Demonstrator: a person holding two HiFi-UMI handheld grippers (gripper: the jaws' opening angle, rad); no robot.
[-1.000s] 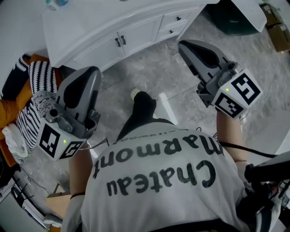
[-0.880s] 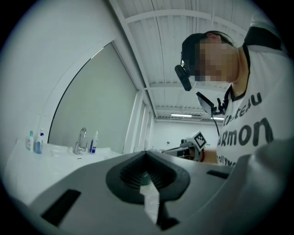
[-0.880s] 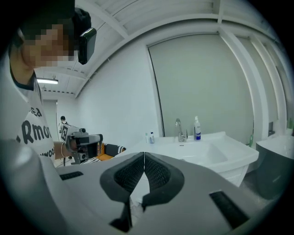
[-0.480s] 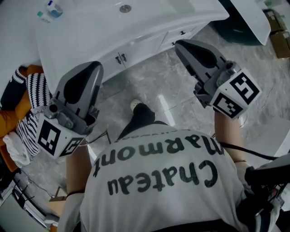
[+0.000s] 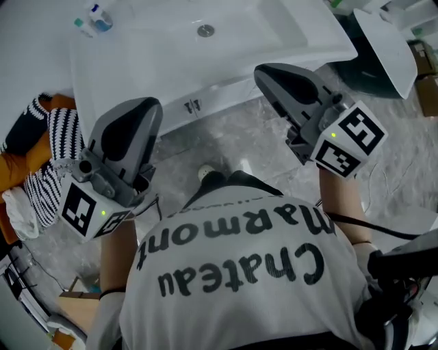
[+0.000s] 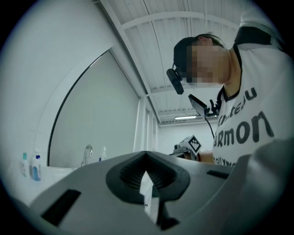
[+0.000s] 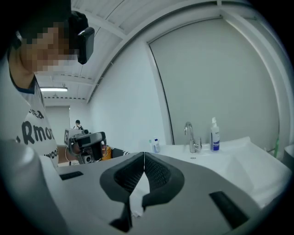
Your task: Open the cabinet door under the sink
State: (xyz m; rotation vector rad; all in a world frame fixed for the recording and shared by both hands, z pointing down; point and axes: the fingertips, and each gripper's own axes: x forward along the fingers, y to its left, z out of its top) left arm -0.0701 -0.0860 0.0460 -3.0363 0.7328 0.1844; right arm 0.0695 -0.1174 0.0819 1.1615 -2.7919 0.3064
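The white vanity (image 5: 137, 61) with its sink basin (image 5: 226, 34) fills the top of the head view. Under the countertop's front edge only a thin strip of the cabinet doors (image 5: 212, 98) shows, with two small dark handles (image 5: 193, 106) side by side. My left gripper (image 5: 140, 108) is held in the air, shut and empty, just left of the handles and short of the vanity front. To their right my right gripper (image 5: 268, 72) hangs shut and empty, its tip at the counter edge. Both gripper views show closed jaws: left gripper (image 6: 146, 154), right gripper (image 7: 144, 154).
Small bottles (image 5: 96, 19) stand at the counter's back left; a faucet (image 7: 190, 137) and a pump bottle (image 7: 214, 134) stand behind the basin. Striped and orange cloth (image 5: 44, 147) lies left of the vanity. A white fixture (image 5: 390, 41) and a dark bin (image 5: 352, 48) stand at the right. Grey marble floor (image 5: 260, 137) lies below.
The person has stepped up to the vanity: it has slid down in view, and its doors and drawers are now mostly hidden under the countertop. Both grippers moved forward with it, still shut.
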